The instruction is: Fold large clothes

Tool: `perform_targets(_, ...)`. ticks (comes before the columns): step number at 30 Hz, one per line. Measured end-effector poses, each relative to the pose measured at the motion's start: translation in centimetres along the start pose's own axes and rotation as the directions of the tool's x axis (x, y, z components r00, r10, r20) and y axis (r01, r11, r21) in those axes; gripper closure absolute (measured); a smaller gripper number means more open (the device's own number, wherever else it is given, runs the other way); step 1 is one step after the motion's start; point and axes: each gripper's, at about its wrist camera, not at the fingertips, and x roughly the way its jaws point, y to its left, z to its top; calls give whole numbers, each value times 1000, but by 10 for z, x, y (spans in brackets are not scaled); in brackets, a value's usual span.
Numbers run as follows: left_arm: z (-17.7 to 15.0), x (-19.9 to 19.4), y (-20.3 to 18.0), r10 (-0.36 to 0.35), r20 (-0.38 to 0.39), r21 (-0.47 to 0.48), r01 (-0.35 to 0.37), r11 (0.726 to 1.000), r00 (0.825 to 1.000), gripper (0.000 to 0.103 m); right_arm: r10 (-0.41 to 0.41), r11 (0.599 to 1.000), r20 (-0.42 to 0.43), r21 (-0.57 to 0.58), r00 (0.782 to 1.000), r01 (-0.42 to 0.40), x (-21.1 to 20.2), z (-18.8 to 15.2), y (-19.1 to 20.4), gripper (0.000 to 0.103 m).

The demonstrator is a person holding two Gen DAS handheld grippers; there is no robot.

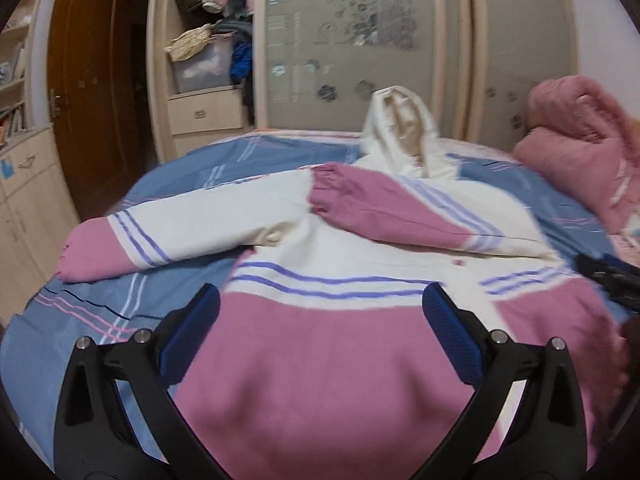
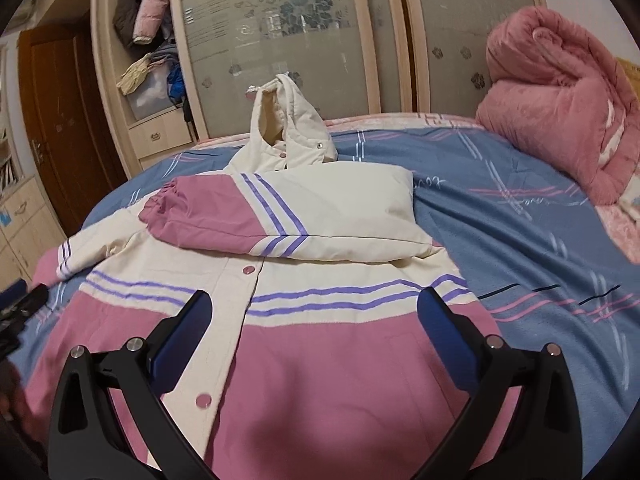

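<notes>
A pink and cream hooded jacket [image 1: 340, 352] with purple stripes lies front-up on the bed; it also shows in the right wrist view [image 2: 320, 360]. Its right sleeve [image 2: 248, 216] is folded across the chest. Its left sleeve [image 1: 120, 248] lies stretched out to the left. The cream hood [image 2: 284, 128] stands up at the far end. My left gripper [image 1: 320, 312] is open and empty above the pink hem. My right gripper [image 2: 314, 316] is open and empty above the hem near the button strip. The right gripper's tip shows at the left wrist view's right edge [image 1: 608, 276].
The blue striped bedsheet [image 2: 520, 240] covers the bed. A rolled pink quilt [image 2: 560, 112] sits at the far right corner. A wardrobe with frosted sliding doors [image 2: 304, 32] and an open shelf of clothes stands behind the bed. A brown door [image 1: 88, 92] is at left.
</notes>
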Motion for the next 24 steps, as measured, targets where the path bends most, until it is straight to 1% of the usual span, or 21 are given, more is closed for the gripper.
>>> perform_targets(1,0,-7,-2,-15,12,-5,15,1000,1000,2,-20,1000,13,-6,1000,20,-6,-3,0,1)
perform_targets(3,-1,-12,-5,-36,21,15,36,999,999,2,-41,999,28,0,999,41,-15,-7,0,1)
perform_targets(5,-6,-12,-7,-33,29,34,32,999,999,2,-64,998,42,6,997,64,-23,-12,-1,1)
perform_targets(7,-12,-6,-7,-43,7,43,42,998,999,2,-80,997,50,9,996,80,-30,-20,-1,1)
perform_targets(9,-15,1,-4,-57,-15,25,57,998,998,2,-86,996,50,8,995,86,-37,-28,2,1)
perform_targets(13,-18,0,-2,-90,-21,10,90,996,996,2,-105,994,55,-5,993,105,-44,-41,8,1)
perform_targets(17,-16,-3,0,-113,3,0,113,994,994,2,-104,994,58,-31,993,106,-41,-43,17,1)
perform_targets(21,-16,0,1,-135,-8,-22,135,991,991,2,-106,993,66,-52,992,110,-34,-42,23,1)
perform_targets(24,-16,1,-2,-126,-12,-8,126,992,992,2,-101,993,57,-51,993,104,-29,-42,24,1)
